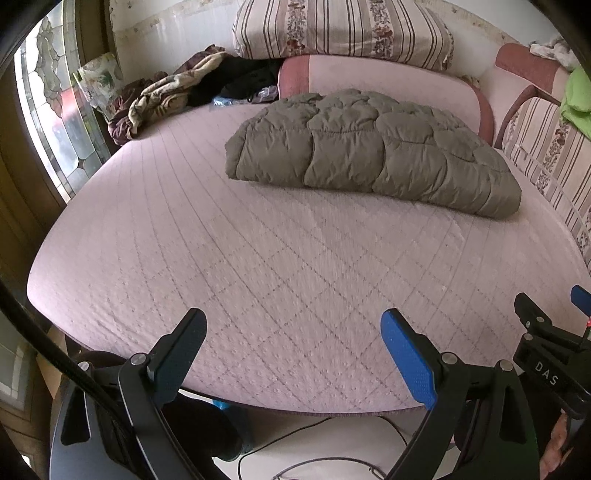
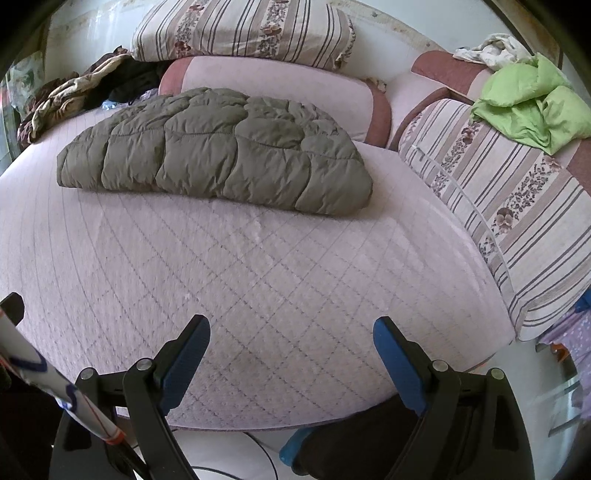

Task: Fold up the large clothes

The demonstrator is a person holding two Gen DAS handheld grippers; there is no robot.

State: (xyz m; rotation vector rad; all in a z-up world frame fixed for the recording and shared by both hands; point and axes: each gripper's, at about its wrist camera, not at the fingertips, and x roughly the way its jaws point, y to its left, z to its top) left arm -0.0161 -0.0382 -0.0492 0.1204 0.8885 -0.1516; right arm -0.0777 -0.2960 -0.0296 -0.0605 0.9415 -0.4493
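Over the bed's (image 1: 155,236) near edge, the left gripper (image 1: 293,354) and right gripper (image 2: 291,356) hang spread wide, holding nothing, seemingly because the olive quilted jacket (image 2: 214,155) lies compactly folded toward the far edge, well apart.

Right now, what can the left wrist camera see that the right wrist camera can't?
Only the left wrist view shows the stained-glass window at the left, and the right gripper poking in from the right edge.

Only the right wrist view shows the whole crumpled green garment on the striped cushion, with a white cloth behind it. The left view catches just a green sliver.

Both show the folded olive puffer jacket lying on the pink quilted bed, the striped pillow, the brown blanket heap, and open jaws holding nothing.
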